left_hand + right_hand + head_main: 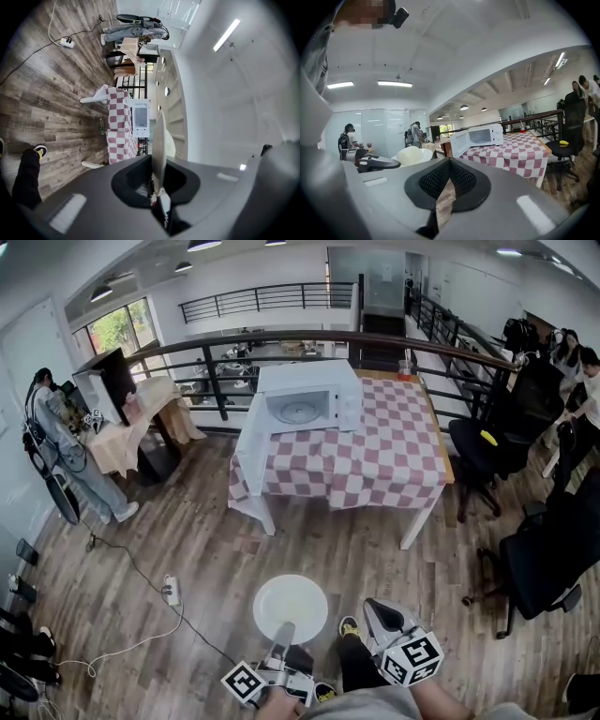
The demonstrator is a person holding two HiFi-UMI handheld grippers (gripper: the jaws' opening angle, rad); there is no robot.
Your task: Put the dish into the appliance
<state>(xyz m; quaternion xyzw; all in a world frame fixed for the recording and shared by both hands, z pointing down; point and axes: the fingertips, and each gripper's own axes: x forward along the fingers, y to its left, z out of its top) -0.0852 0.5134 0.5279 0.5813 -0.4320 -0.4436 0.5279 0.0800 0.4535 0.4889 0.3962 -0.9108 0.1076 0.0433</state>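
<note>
A white round dish (291, 607) hangs low over the wooden floor, and my left gripper (281, 638) is shut on its near rim. In the left gripper view the dish (159, 140) shows edge-on, pinched between the jaws of that gripper (157, 164). My right gripper (380, 617) is beside it on the right, shut with nothing in it; its view shows the dish (414, 154) to the left. A white microwave (309, 395) stands far ahead on the checked table (375, 460), with its door swung open to the left and the turntable showing. The microwave (485, 136) also faces the right gripper (449, 164).
Black office chairs (544, 559) stand to the right of the table, one with a yellow thing on its seat (488, 438). A power strip (171, 591) and cable lie on the floor at left. A person (66, 442) stands at the far left, and a railing (375, 338) runs behind the table.
</note>
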